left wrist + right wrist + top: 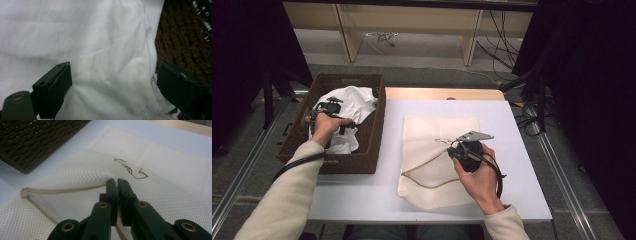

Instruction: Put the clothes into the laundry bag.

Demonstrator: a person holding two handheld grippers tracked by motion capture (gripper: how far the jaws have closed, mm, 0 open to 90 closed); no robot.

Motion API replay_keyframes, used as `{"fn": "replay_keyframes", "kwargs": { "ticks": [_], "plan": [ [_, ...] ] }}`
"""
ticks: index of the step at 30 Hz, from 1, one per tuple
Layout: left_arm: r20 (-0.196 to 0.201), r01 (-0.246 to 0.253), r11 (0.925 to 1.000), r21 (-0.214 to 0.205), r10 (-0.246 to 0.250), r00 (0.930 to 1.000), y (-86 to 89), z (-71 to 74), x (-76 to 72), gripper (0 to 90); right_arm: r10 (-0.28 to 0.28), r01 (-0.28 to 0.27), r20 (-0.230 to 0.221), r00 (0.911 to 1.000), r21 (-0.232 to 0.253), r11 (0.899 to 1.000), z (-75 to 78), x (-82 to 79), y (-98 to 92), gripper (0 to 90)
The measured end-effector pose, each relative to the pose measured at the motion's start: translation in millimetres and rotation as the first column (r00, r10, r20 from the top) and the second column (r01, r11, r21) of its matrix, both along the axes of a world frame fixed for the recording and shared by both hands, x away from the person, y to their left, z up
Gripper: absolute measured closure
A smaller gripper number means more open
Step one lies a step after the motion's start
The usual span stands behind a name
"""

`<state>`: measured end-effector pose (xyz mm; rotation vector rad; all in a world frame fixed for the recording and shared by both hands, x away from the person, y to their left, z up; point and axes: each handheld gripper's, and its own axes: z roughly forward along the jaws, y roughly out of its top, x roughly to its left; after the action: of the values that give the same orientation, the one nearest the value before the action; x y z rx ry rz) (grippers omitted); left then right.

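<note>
A white garment [357, 102] lies crumpled in a brown woven basket [379, 125] at the table's left. My left gripper [328, 107] is down inside the basket, right over the cloth. In the left gripper view its jaws stand wide open [112, 82], with the white garment [100, 50] spread between and beneath them. A cream mesh bag [437, 135] with a tan drawstring [427, 165] lies flat on the white table top. My right gripper [454, 150] is shut on the bag's gathered edge. In the right gripper view the jaws [117, 181] pinch the mesh bag [162, 170] where the drawstring [62, 190] runs in.
The basket wall [185, 37] stands close to the left gripper's right jaw. The white table [512, 120] has a wooden strip along its far edge. Dark curtains and stands flank both sides. The basket corner [37, 140] sits left of the bag.
</note>
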<state>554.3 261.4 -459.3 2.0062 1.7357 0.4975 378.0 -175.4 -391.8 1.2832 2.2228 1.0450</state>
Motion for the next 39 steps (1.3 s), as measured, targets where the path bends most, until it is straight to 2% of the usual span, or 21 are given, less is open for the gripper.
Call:
{"fn": "replay_keyframes", "kwargs": {
  "ticks": [1,4,9,10,11,13,14,15,16,19,21,22,24,25,26,32,35,36,37,38,39],
  "plan": [
    [-0.02,0.017,0.9996,0.021,-0.017,0.9997,1.6,-0.2,1.4,11.5,0.011,-0.01,0.01,0.9999,-0.013,1.0,-0.8,0.9,-1.0,88.9],
    [-0.039,0.012,0.9996,0.025,-0.011,0.9992,0.8,-3.7,4.1,12.3,-0.005,0.005,-0.016,0.9999,0.003,1.0,0.1,-0.5,-0.2,88.9],
    [-0.057,0.014,0.999,0.042,-0.012,0.9983,0.7,-7.8,6.2,20.9,0.029,-0.029,0.008,0.9995,-0.026,0.999,-2.0,1.6,-1.7,88.9],
    [-0.06,0.013,0.9989,0.045,-0.01,0.9981,0.3,-7.9,6.6,23.0,0.019,-0.019,-0.016,0.9997,-0.01,1.0,-1.3,0.8,-0.7,88.9],
    [-0.064,0.013,0.999,0.044,-0.011,0.9979,0.2,-7.8,6.9,25.2,0.011,-0.011,0.002,0.9999,-0.013,1.0,-1.6,0.4,-0.8,88.9],
    [-0.066,0.025,0.9991,0.035,-0.023,0.9975,-0.2,-7.2,7.4,31.9,0.033,-0.033,0.01,0.9994,-0.025,0.999,-1.8,2.0,-1.8,88.9],
    [-0.072,0.033,0.9988,0.034,-0.031,0.9969,-0.2,-6.3,7.7,35.6,0.013,-0.013,0.001,0.9999,-0.012,1.0,-1.3,0.7,-0.9,88.9],
    [-0.072,0.038,0.9986,0.036,-0.035,0.9968,-0.5,-6.1,8.0,40.8,0.002,-0.002,-0.03,0.9996,-0.004,1.0,-0.6,-0.6,0.1,88.9],
    [-0.072,0.041,0.9981,0.047,-0.037,0.9967,-0.9,-6.0,8.4,43.8,0.018,-0.018,-0.004,0.9998,-0.011,1.0,-2.0,1.3,-1.4,88.9],
    [-0.081,0.061,0.996,0.065,-0.056,0.9951,-2.1,-4.4,9.1,53.0,0.019,-0.019,-0.002,0.9998,-0.014,1.0,-2.8,1.1,-0.6,88.9],
    [-0.089,0.08,0.9953,0.054,-0.075,0.9932,-3.7,-3.7,9.6,62.5,0.008,-0.008,-0.015,0.9999,-0.008,1.0,-1.9,0.1,-0.1,88.9],
    [-0.091,0.08,0.9949,0.061,-0.074,0.9931,-4.7,-3.3,9.8,65.2,0.007,-0.007,-0.006,1.0,-0.001,1.0,-1.9,0.2,-0.2,88.9],
    [-0.097,0.087,0.9939,0.068,-0.08,0.9921,-6.0,-2.4,10.4,69.6,0.003,-0.003,-0.025,0.9997,0.0,1.0,-0.6,-0.5,-0.6,88.9],
    [-0.096,0.087,0.9938,0.069,-0.08,0.9921,-6.0,-2.2,10.5,72.4,0.018,-0.018,-0.003,0.9998,-0.007,1.0,-1.1,0.9,-1.8,88.9],
    [-0.097,0.089,0.994,0.063,-0.083,0.9919,-5.3,-2.2,10.5,74.6,0.016,-0.016,-0.006,0.9998,-0.007,1.0,-1.0,0.8,-1.8,88.9],
    [-0.073,0.072,0.9971,0.025,-0.07,0.9949,0.0,1.3,7.6,81.7,0.013,-0.013,0.015,0.9998,-0.007,1.0,-1.9,1.8,-2.0,88.9],
    [-0.052,0.069,0.9976,-0.001,-0.069,0.9963,2.1,7.8,4.0,82.8,0.003,-0.003,-0.008,1.0,-0.01,1.0,-0.7,0.9,-2.1,88.9],
    [-0.025,0.047,0.9984,-0.031,-0.048,0.9985,1.7,10.2,1.7,82.9,0.02,-0.02,0.005,0.9998,-0.009,1.0,-2.4,2.7,-2.3,88.9],
    [0.008,0.065,0.9973,-0.033,-0.065,0.9978,4.8,13.6,1.2,83.1,0.005,-0.005,-0.001,1.0,0.002,1.0,-1.7,1.6,-2.0,88.9],
    [0.026,0.051,0.9964,-0.069,-0.049,0.9985,6.4,18.9,-1.4,83.2,-0.001,0.001,-0.011,0.9999,-0.009,1.0,-0.8,0.9,-1.8,88.9],
    [0.047,0.06,0.9953,-0.076,-0.057,0.9973,8.9,22.0,-2.4,83.2,0.021,-0.021,0.015,0.9997,-0.008,1.0,-2.9,3.2,-2.4,88.9]
  ]
}}
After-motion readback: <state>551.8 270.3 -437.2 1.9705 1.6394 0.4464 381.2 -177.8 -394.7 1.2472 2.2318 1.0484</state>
